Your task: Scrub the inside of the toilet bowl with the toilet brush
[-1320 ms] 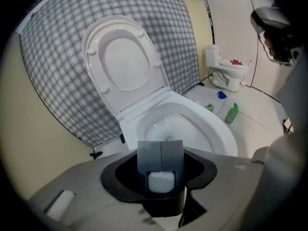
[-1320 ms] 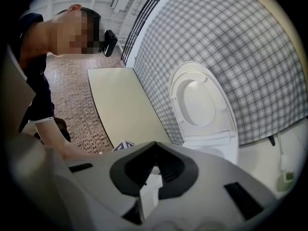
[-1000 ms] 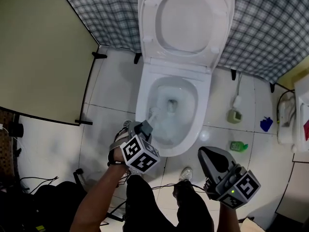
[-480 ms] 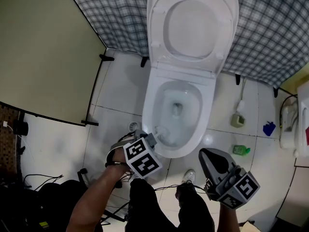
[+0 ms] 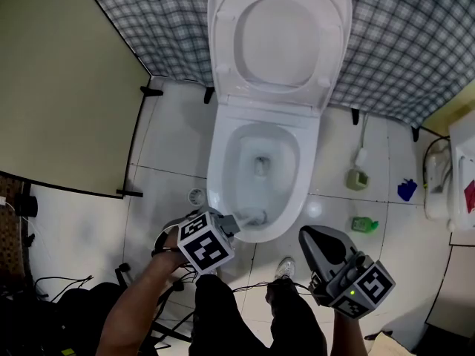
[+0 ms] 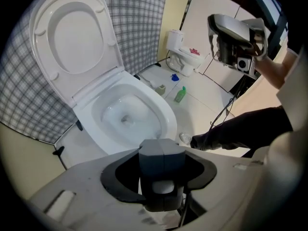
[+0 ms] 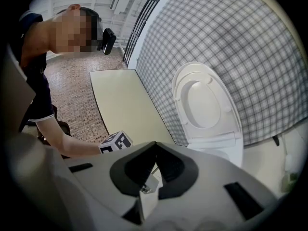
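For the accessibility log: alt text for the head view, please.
Top-down on a white toilet with its lid raised; the left tool holds the toilet brush at the bowl's near rim. The right tool hangs shut and empty to its right.

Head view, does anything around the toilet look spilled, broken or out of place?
Nothing looks spilled or broken. The toilet stands with lid and seat up. The one oddity: thin black cables trail across the floor tiles by the person's shoe, close to the toilet's front.
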### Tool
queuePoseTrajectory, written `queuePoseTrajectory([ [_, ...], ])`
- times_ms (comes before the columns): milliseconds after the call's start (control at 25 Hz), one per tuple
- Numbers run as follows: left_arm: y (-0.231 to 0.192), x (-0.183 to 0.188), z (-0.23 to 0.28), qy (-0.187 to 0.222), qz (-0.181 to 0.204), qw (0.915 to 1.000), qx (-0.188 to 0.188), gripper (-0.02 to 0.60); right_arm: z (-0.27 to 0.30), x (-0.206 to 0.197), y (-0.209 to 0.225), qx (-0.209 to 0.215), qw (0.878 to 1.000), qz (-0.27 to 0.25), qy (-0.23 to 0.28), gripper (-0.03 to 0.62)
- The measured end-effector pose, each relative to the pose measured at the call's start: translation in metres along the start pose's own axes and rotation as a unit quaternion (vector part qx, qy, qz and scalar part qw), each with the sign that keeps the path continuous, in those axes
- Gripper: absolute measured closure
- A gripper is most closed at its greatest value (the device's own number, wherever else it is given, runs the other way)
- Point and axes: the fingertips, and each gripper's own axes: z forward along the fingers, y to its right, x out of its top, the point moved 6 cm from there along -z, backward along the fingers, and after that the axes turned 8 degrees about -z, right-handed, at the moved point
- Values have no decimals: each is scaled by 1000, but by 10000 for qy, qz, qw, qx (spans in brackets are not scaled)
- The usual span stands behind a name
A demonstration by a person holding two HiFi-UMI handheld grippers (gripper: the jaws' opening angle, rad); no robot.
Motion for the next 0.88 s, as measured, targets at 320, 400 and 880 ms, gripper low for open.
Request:
queuePoseTrajectory([
  [320,-1,17,21,309,-140,9992,-208,368,-5,-9,9,-275,9996,96,-61,594],
  [400,-5,20,22,256,-25,9995,-189,370,-3,-11,11,-323,9994,110,-61,593],
  [880,-60,-1,18,-452,294,9947,874,374,11,-13,11,-459,9987,194,-56,592],
])
